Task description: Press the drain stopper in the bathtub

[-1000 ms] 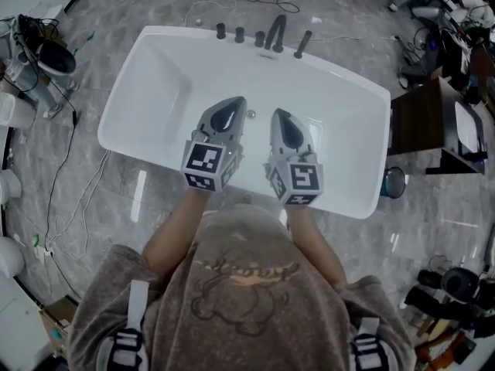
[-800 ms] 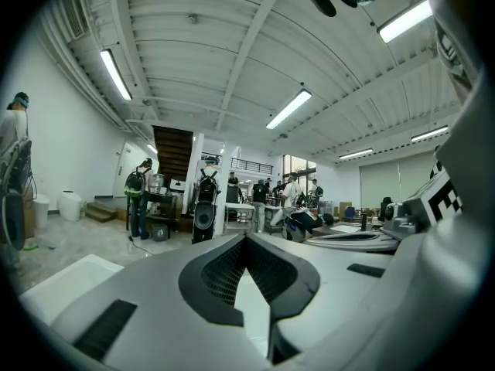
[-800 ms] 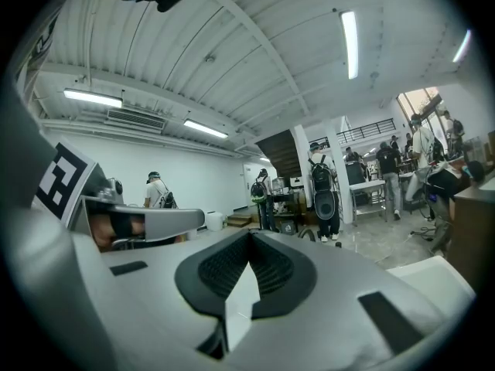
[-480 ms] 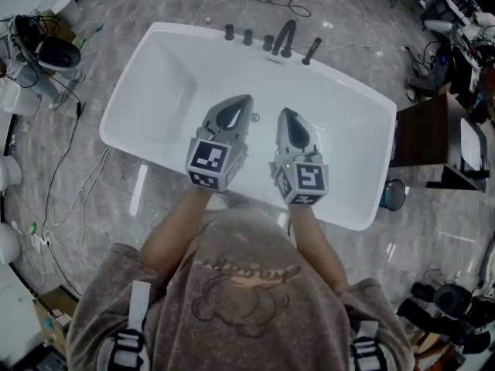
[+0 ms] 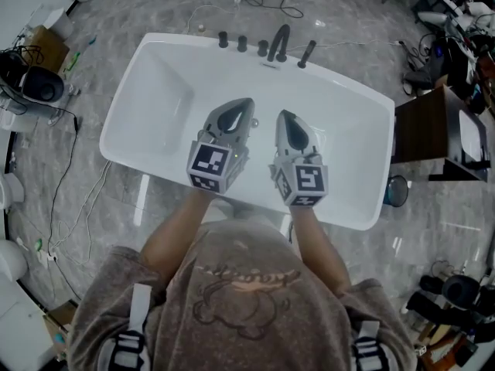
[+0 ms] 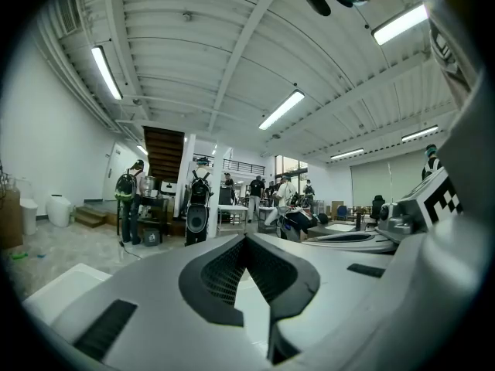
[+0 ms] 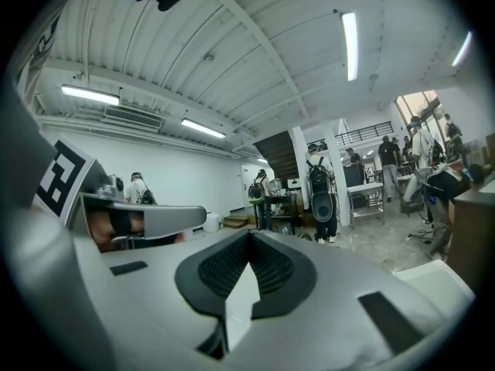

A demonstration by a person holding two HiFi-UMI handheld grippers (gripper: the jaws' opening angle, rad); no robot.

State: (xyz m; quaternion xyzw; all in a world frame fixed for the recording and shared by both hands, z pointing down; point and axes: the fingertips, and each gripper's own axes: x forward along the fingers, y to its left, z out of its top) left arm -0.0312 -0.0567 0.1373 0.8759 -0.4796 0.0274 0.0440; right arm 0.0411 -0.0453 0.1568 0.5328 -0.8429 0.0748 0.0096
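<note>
Head view: left gripper [image 5: 241, 107] and right gripper [image 5: 285, 117] side by side over bathtub [image 5: 166, 99], centre frame.
Both pairs of jaws are pressed together, tips touching, holding nothing.

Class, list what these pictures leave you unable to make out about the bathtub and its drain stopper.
Drain stopper: head view; too small to pick out, and the left gripper and right gripper cover the middle of the bathtub.
Tub floor: both gripper views look out across the room instead.
Near rim: head view; partly behind the grippers and the person's arms.
Tap fittings: head view; too small for detail.
</note>
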